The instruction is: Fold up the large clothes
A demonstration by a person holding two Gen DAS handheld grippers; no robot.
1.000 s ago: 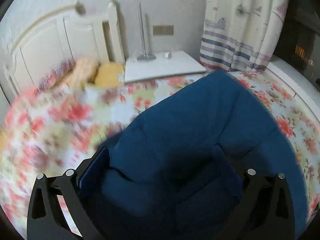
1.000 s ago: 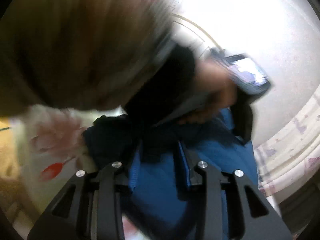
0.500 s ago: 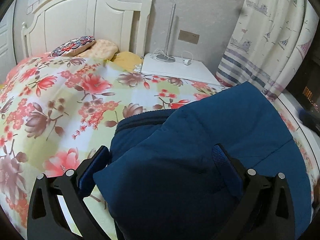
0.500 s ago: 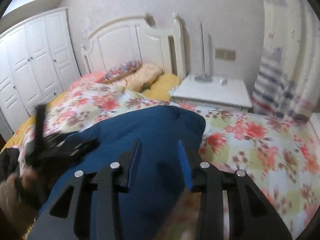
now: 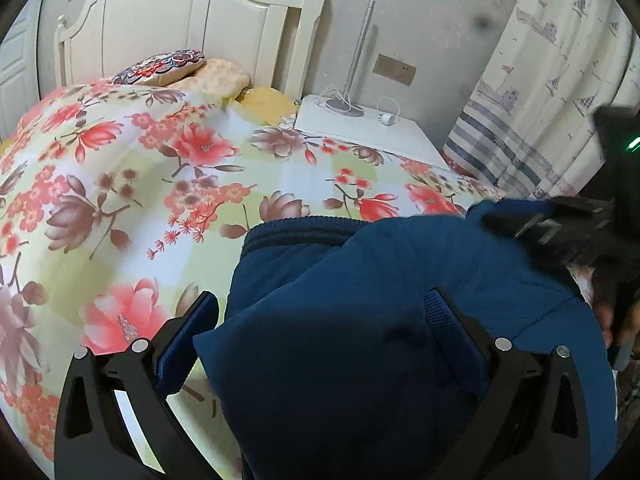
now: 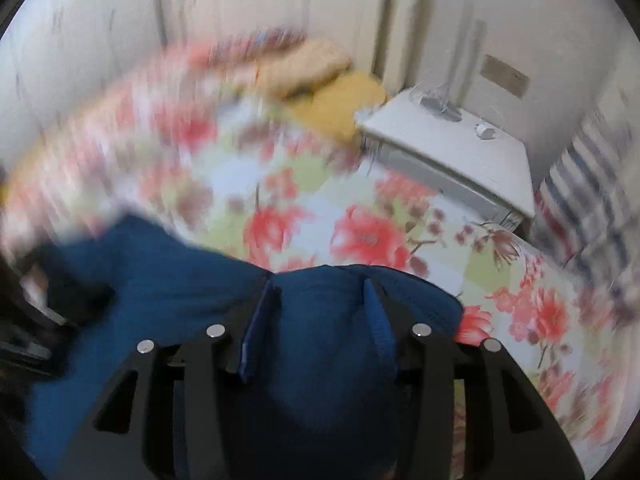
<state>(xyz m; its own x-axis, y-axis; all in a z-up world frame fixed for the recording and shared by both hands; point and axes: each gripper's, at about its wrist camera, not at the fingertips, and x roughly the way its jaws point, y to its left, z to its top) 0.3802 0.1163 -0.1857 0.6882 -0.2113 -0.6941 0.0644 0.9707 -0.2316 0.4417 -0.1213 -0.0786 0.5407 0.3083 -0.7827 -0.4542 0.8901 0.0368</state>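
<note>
Left gripper (image 5: 320, 320) spreading wide over the blue garment (image 5: 380, 320), gripping nothing. Right gripper (image 6: 320, 312) opening – a garment fold bulging between its pads, grip unclear. Beyond both, lying on the floral bedspread (image 5: 160, 184) – white nightstand (image 5: 360, 132) farther ahead.

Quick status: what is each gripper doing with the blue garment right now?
Left gripper: jaws wide open, blue garment bunched between them, not pinched.
Right gripper: jaws opening, garment fabric between them; grip cannot be told.
</note>
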